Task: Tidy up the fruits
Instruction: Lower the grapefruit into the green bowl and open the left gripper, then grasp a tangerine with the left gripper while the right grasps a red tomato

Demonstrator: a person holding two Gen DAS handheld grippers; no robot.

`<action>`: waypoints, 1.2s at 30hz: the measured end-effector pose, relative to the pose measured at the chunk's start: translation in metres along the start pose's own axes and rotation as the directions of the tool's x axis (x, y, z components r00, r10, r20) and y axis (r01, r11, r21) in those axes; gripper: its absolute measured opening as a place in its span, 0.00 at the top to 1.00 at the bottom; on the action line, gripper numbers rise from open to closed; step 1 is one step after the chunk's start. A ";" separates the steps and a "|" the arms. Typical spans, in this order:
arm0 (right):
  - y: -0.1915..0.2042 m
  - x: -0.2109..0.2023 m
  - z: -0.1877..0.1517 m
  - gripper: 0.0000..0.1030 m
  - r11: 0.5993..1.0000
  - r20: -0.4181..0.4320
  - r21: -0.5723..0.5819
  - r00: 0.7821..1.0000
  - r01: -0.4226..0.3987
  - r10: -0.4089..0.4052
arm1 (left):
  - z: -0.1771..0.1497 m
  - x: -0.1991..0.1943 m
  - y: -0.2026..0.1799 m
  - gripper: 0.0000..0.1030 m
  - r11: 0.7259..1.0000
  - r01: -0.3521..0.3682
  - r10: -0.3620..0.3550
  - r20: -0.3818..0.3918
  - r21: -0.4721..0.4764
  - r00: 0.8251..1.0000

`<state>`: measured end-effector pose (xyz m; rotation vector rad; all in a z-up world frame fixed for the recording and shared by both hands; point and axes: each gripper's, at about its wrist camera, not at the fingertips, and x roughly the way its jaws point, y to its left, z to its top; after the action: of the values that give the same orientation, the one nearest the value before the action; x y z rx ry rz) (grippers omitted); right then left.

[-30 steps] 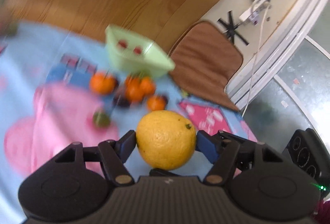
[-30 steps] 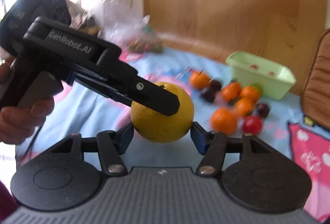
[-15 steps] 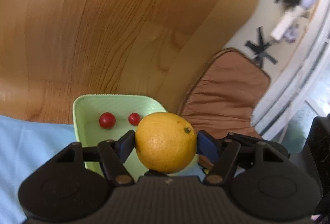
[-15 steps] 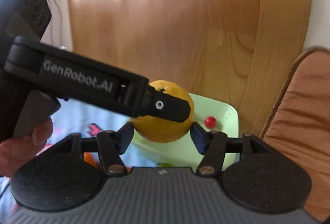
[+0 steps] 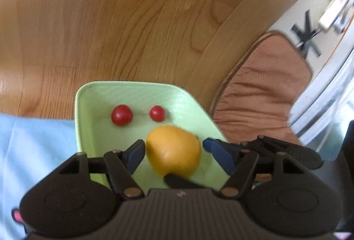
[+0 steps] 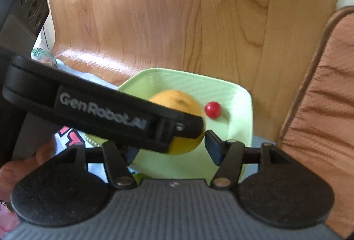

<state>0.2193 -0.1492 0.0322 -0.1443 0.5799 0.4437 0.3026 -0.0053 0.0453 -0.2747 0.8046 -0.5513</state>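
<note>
A big yellow-orange citrus [image 5: 173, 150] is blurred and sits low over the light green tray [image 5: 88, 107], between the fingers of both grippers. My left gripper [image 5: 173, 152] is open, with small gaps on both sides of the fruit. My right gripper [image 6: 169, 147] is open too; a gap shows at its right pad. The left gripper's black finger [image 6: 106, 116] crosses the right wrist view over the citrus [image 6: 177, 98]. Two red cherry tomatoes [image 5: 122, 115] [image 5: 157, 113] lie in the tray; one [image 6: 212, 109] shows in the right wrist view, in the tray [image 6: 241, 107].
The tray stands on a light blue patterned cloth [image 5: 33, 147] against a curved wooden chair back [image 5: 132, 18]. A brown cushion [image 5: 265, 96] lies to the right. A hand [image 6: 26, 164] holds the left gripper.
Both grippers carried the citrus from over the cloth to the tray. Their jaws have now opened and the fruit has dropped lower, into the tray.
</note>
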 end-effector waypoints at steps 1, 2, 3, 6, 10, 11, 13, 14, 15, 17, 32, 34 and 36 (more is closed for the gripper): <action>-0.002 -0.008 0.000 0.38 1.000 0.018 -0.003 1.000 0.005 -0.005 | -0.001 -0.011 0.000 0.34 1.000 0.003 -0.003 0.014 -0.005 1.000; -0.002 -0.019 -0.002 0.38 1.000 0.036 0.000 0.999 0.005 -0.005 | -0.004 -0.024 -0.001 0.34 1.000 0.008 -0.008 0.032 -0.007 0.999; -0.003 -0.032 -0.004 0.38 1.000 0.051 0.007 0.999 0.008 -0.008 | -0.009 -0.040 -0.003 0.34 1.000 0.019 -0.018 0.055 -0.009 0.998; -0.003 -0.076 -0.022 0.38 0.999 0.095 0.047 0.995 -0.018 0.014 | -0.034 -0.092 -0.003 0.34 0.999 0.026 -0.023 0.113 -0.021 0.993; 0.011 -0.126 -0.072 0.38 0.988 0.132 0.135 0.989 -0.081 0.063 | -0.097 -0.148 -0.008 0.33 0.997 -0.070 0.071 0.170 -0.007 0.983; 0.017 -0.139 -0.088 0.38 0.983 0.136 0.160 0.988 -0.095 0.074 | -0.113 -0.156 -0.009 0.33 0.996 -0.091 0.090 0.177 -0.004 0.980; 0.035 -0.148 -0.109 0.38 0.977 0.137 0.181 0.987 -0.111 0.086 | -0.147 -0.167 -0.015 0.33 0.993 -0.122 0.120 0.177 0.002 0.977; 0.043 -0.154 -0.119 0.41 0.977 0.137 0.183 0.987 -0.109 0.084 | -0.161 -0.168 -0.019 0.33 0.991 -0.136 0.132 0.167 0.008 0.977; 0.050 -0.158 -0.127 0.44 0.977 0.134 0.183 0.987 -0.107 0.083 | -0.172 -0.170 -0.023 0.33 0.990 -0.143 0.139 0.159 0.012 0.977; 0.062 -0.164 -0.139 0.55 0.972 0.123 0.204 0.988 -0.116 0.092 | -0.191 -0.166 -0.030 0.33 0.989 -0.151 0.148 0.141 0.008 0.979; 0.088 -0.181 -0.173 0.60 0.967 0.122 0.243 0.991 -0.081 0.052 | -0.238 -0.150 -0.067 0.32 0.923 -0.368 0.345 0.174 0.117 0.922; 0.087 -0.179 -0.173 0.60 0.967 0.118 0.241 0.991 -0.084 0.057 | -0.239 -0.149 -0.070 0.32 0.914 -0.384 0.360 0.174 0.130 0.917; 0.087 -0.178 -0.173 0.60 0.966 0.116 0.245 0.991 -0.087 0.060 | -0.239 -0.147 -0.072 0.31 0.909 -0.393 0.368 0.172 0.142 0.914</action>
<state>-0.0377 -0.1799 -0.0130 0.1414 0.5313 0.4436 0.0166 0.0118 0.0053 0.0092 0.6450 -0.2257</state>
